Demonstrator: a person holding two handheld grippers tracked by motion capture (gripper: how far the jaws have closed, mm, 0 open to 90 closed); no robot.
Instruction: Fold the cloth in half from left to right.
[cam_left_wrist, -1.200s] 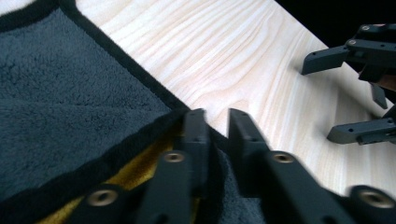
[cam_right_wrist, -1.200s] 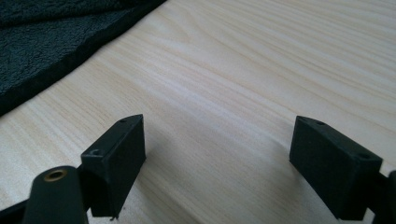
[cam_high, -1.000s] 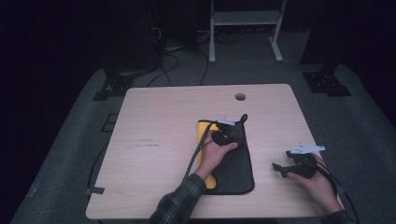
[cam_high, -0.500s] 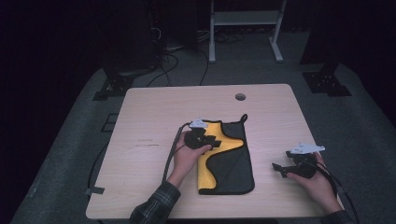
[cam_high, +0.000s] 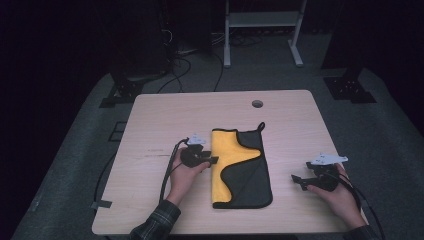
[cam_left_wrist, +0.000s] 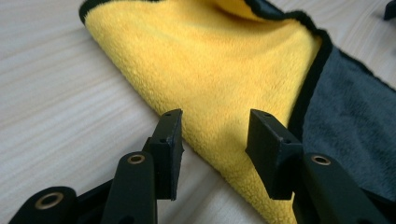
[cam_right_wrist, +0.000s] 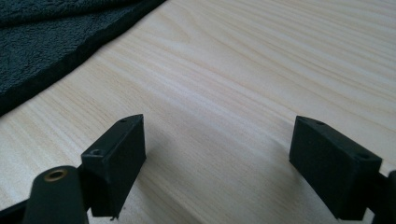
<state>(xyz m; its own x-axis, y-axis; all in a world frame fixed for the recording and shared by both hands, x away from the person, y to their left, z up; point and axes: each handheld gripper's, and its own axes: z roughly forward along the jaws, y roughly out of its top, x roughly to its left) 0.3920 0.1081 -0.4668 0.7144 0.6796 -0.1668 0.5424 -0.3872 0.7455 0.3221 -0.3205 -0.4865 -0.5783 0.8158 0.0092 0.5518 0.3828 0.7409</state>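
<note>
Between left tool jaws: yellow cloth pile.

Cloth cut off by the top and right edges in the left gripper view; in the right gripper view only a dark corner is in frame. Right forearm runs off the high view's bottom edge, room behind table too dark to read.

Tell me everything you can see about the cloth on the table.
The cloth is a plush towel, yellow on one face and dark grey on the other, with black edging and a small loop at its far corner. It lies flat mid-table, its yellow side partly folded over the grey. The left gripper sits at its left edge, fingers open.
</note>
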